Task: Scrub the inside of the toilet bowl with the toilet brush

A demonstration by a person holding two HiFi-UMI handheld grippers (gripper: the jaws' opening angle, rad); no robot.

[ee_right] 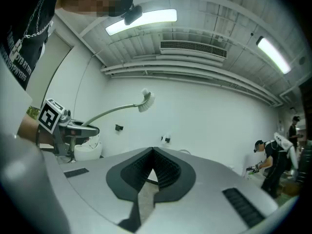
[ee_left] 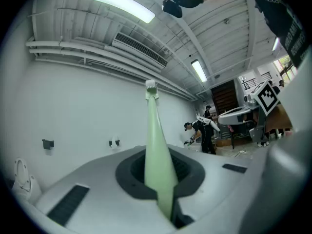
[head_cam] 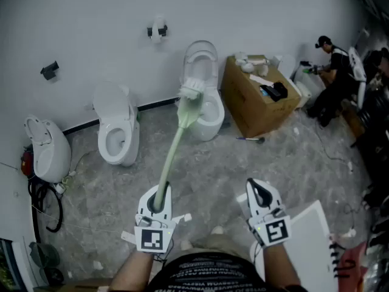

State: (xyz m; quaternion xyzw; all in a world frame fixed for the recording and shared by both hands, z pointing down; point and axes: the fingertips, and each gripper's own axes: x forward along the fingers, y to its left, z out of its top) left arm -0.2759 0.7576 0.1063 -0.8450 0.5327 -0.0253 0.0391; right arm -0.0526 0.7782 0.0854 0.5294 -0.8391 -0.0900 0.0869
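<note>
The left hand-held gripper, at 7 o'clock in the head view, is pinching the pale green handle of the brush. Its own view shows the handle wedged between the dark pads and running straight up out of them. The handle slants away toward 12 o'clock and ends in a white bristle head. In the head view that head lines up with the rim of the far toilet, whose lid stands open against the wall. The right gripper view shows the head raised in the air in front of the wall, so it is not down in any bowl.

The right hand-held gripper, at 5 o'clock, has its jaws pressed together at the tips, with nothing between them.

Two more toilets stand along the wall: the middle toilet at 10 o'clock and the left toilet at 9 o'clock. A cardboard box sits just beside the far toilet, on its 3 o'clock side, with small items on top. A person crouches at 2 o'clock, well apart from the toilets. The floor is grey and mottled.
</note>
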